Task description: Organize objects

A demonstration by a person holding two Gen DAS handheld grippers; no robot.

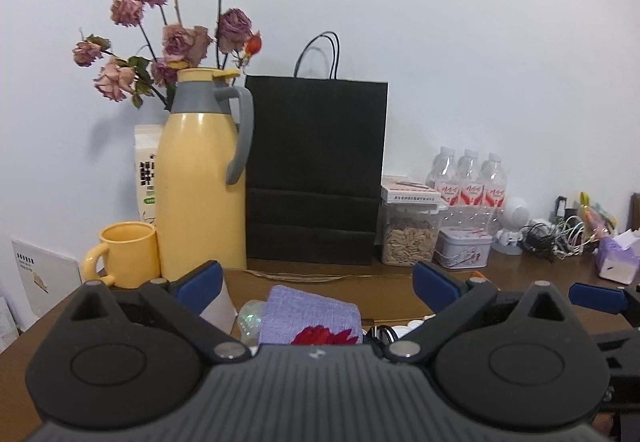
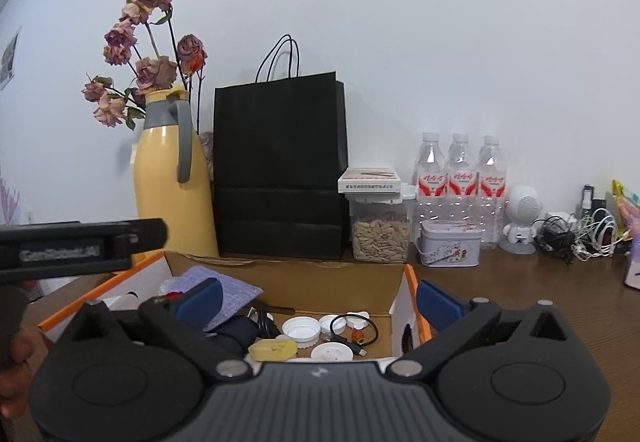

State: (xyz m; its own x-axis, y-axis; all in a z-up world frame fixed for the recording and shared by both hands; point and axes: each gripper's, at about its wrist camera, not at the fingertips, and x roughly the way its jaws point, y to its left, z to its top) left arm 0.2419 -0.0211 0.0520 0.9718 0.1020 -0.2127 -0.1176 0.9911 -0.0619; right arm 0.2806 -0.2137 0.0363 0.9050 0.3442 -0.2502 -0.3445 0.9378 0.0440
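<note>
Cardboard box (image 2: 280,282) with orange-edged flaps sits open on the brown wooden bench (image 2: 560,302), just in front of the black paper bag (image 2: 280,169). I see it holding a lilac knitted cloth (image 2: 236,292), white plastic caps (image 2: 301,329), a yellow block (image 2: 273,349) and a black looped cable (image 2: 356,326). My left gripper (image 1: 316,282) and right gripper (image 2: 318,300) both stand wide, nothing between the blue pads.

My worry is the clutter: the tall yellow thermos (image 1: 200,181) and yellow mug (image 1: 126,254) stand close on the left, and a careless swing could tip them or catch a box flap. The grippers are also near each other and could collide.

From the left wrist view, the gripper body hides most of the box floor; the dark items under the cloth I cannot identify.
</note>
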